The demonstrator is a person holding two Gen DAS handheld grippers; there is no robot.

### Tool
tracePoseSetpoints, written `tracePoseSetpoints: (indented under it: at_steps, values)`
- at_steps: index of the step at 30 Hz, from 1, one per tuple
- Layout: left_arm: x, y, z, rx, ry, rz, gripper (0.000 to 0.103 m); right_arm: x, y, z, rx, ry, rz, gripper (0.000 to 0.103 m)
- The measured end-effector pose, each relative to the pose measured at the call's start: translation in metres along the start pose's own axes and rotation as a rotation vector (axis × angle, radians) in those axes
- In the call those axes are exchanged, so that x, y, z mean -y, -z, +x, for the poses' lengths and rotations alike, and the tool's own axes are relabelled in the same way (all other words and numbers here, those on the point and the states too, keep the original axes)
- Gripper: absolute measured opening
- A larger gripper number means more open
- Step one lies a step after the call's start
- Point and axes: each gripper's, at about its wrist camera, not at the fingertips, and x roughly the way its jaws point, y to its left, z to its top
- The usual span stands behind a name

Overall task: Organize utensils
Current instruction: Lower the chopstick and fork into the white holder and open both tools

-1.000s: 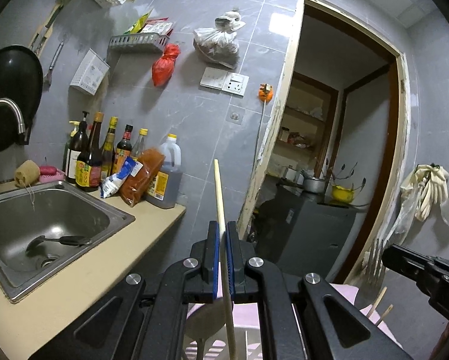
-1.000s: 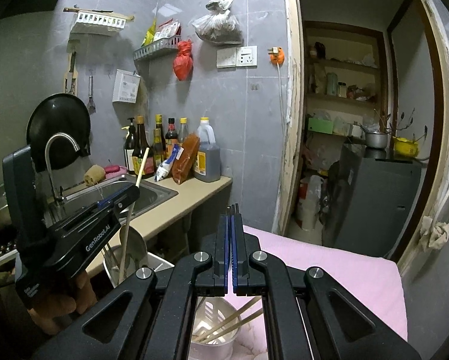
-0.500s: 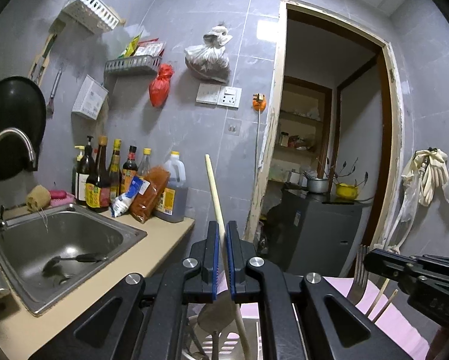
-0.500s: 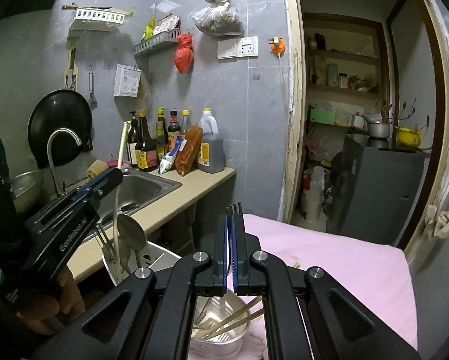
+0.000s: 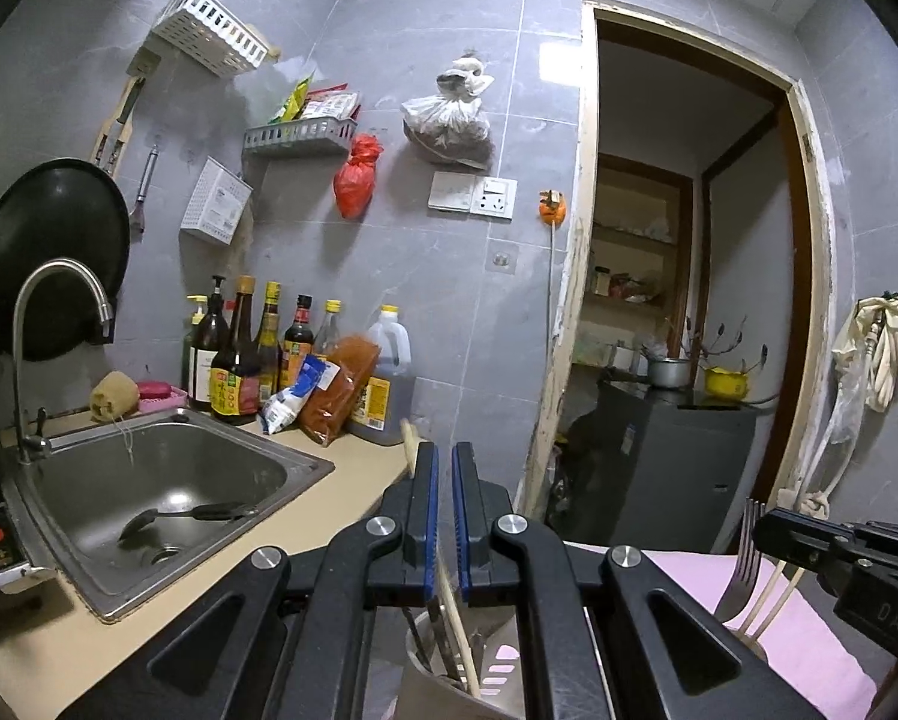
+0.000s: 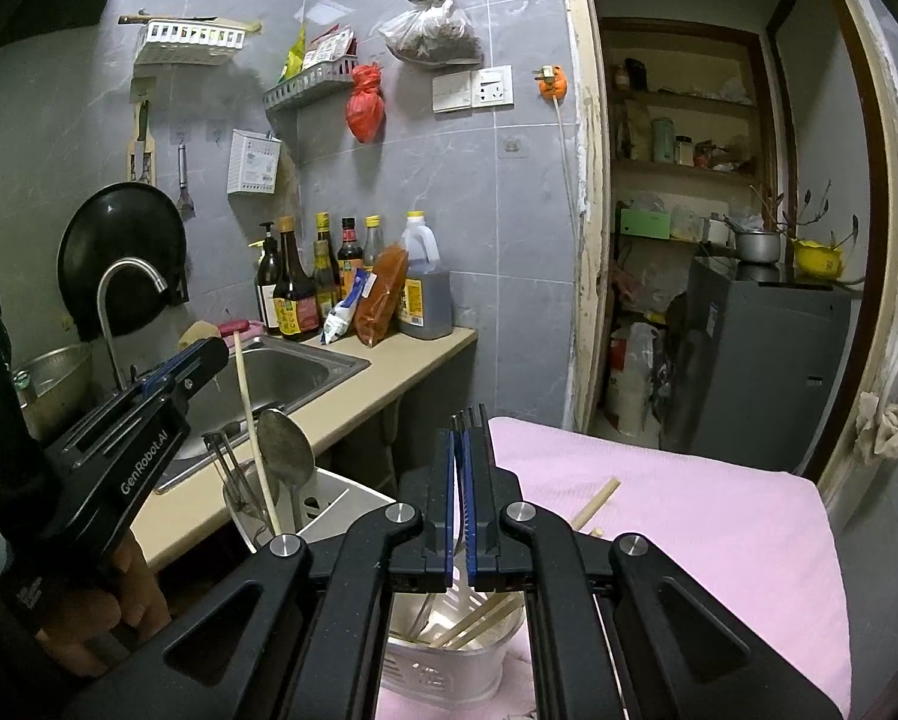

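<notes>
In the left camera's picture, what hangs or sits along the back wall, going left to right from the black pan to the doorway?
Black pan → white wall box → red bag → clear plastic bag → switch and socket panel → orange hook → doorway.

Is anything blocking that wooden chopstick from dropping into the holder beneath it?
Nothing visible blocks it. The chopstick, pinched in the left gripper, already reaches down into the utensil holder, close beside a spoon standing there.
</notes>
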Motion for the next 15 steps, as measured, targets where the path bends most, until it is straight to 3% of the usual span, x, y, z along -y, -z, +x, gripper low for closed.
tracePoseSetpoints:
  at_steps: [9, 13, 15]
  values:
    - [0.002, -0.002, -0.001, -0.08, 0.036, 0.004, 0.005, 0.005, 0.001, -0.005, -0.007, 0.012, 0.023, 0.004]
    - [0.005, -0.006, -0.005, -0.137, 0.059, 0.016, 0.005, 0.01, -0.002, -0.017, 0.009, 0.011, 0.045, 0.028]
    - [0.007, -0.01, -0.007, -0.167, 0.068, 0.025, 0.006, 0.013, -0.005, -0.024, 0.02, 0.014, 0.058, 0.03]
